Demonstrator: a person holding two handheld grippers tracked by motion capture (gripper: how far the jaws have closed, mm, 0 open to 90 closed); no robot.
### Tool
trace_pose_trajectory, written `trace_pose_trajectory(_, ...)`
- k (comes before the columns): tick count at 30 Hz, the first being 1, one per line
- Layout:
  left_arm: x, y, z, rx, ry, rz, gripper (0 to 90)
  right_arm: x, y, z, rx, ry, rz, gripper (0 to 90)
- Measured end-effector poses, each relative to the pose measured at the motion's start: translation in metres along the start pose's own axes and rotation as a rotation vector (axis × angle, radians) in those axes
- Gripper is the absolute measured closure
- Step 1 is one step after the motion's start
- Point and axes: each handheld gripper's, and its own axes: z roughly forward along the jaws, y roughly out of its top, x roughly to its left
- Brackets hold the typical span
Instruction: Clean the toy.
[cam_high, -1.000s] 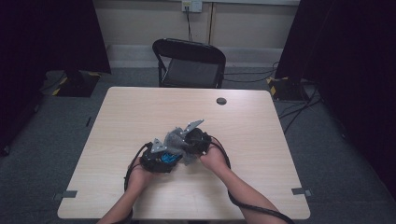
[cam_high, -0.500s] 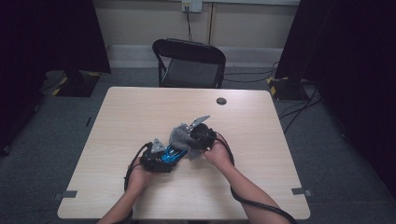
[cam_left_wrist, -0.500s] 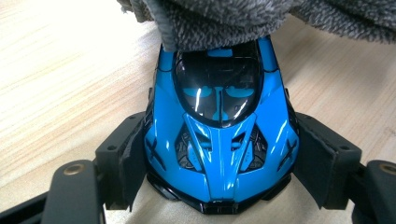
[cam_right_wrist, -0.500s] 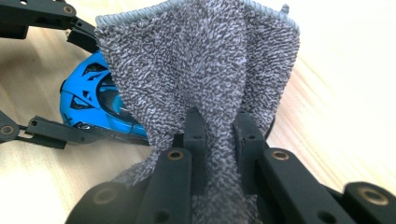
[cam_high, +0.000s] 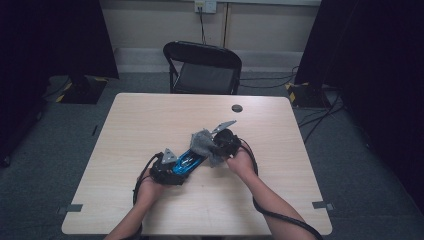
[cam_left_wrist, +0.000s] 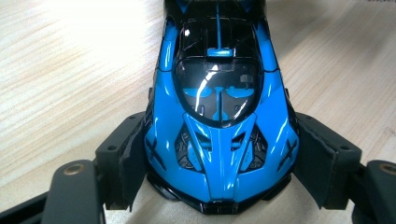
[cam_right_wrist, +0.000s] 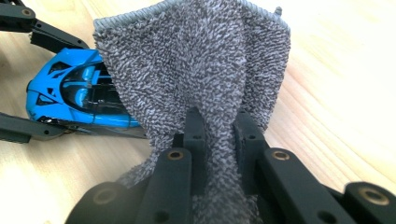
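- Blue toy car (cam_left_wrist: 219, 116) clamped at its sides between the jaws of the left gripper (cam_high: 170, 167), down on the wooden bench (cam_high: 150, 120).
- Grey terry cloth (cam_right_wrist: 196, 70) pinched tight in the jaws of the right gripper (cam_right_wrist: 217, 135), draped over one end of the car.
- Both grippers close together near the bench's middle.
- Small dark disc (cam_high: 237, 108) well apart, toward the far edge, near a black folding chair (cam_high: 202, 67).

Left claw (cam_high: 186, 161) jaws spread wide and gripping; right claw (cam_high: 212, 145) clamped tight, forearms converging
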Motion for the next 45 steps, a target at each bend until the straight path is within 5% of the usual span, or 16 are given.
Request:
trace_pose_trajectory(21,0.000,0.000,0.000,0.000,0.003,-0.005,25.5,-0.036,-0.034,-0.021,-0.032,-0.070,0.125,78.3)
trace_pose_trajectory(36,0.002,0.003,-0.009,0.007,-0.007,-0.018,23.9,-0.040,-0.054,-0.031,-0.036,-0.059,0.135,78.1)
trace_pose_trajectory(45,0.013,0.022,-0.033,-0.091,-0.051,-0.073,30.5,-0.036,-0.053,-0.035,-0.041,-0.060,0.122,78.1)
